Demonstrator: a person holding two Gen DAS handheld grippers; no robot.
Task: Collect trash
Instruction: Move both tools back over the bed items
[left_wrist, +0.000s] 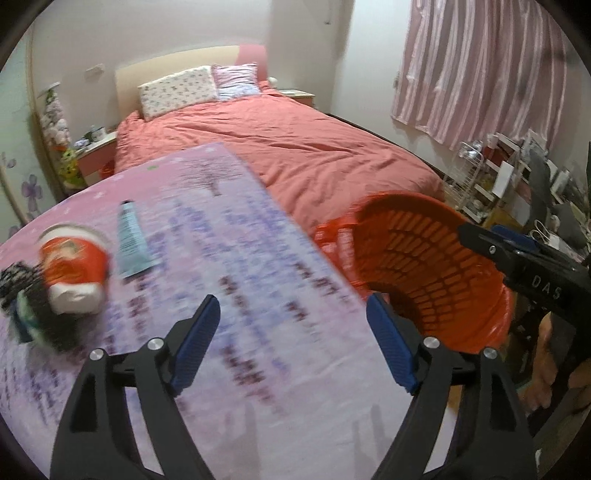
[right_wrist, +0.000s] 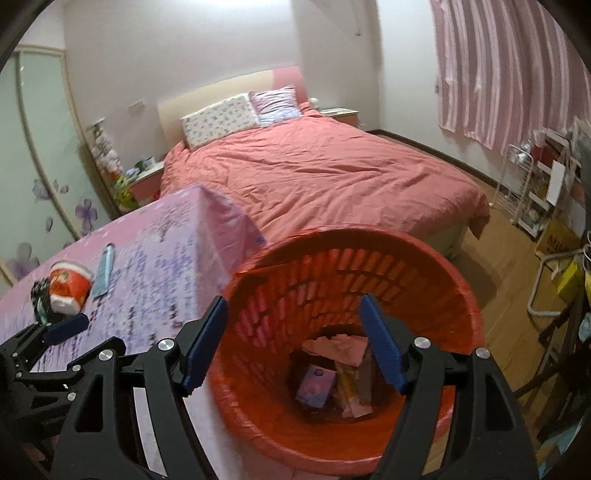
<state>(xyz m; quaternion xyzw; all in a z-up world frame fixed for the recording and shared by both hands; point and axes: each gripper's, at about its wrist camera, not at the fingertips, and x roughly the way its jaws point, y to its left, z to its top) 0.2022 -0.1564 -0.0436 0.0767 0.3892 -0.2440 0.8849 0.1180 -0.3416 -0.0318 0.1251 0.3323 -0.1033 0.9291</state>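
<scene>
trash on the worktop (left_wrist: 229, 369) sits at its left side: a red paper cup (left_wrist: 72, 266) lying on its side, a pale blue tube (left_wrist: 131, 240) just beside it, and a dark crumpled wrapper (left_wrist: 33, 306) touching the cup. the left tongs (left_wrist: 291, 347) hang above the bare pink cloth, jaws spread wide with nothing between them. only the right wrist view looks down into the orange basket (right_wrist: 424, 280), where paper scraps and a small lilac packet (right_wrist: 316, 386) lie at the bottom. the right tongs (right_wrist: 293, 345) gape empty over the basket mouth. a pink bed (right_wrist: 325, 173) lies behind.
</scene>
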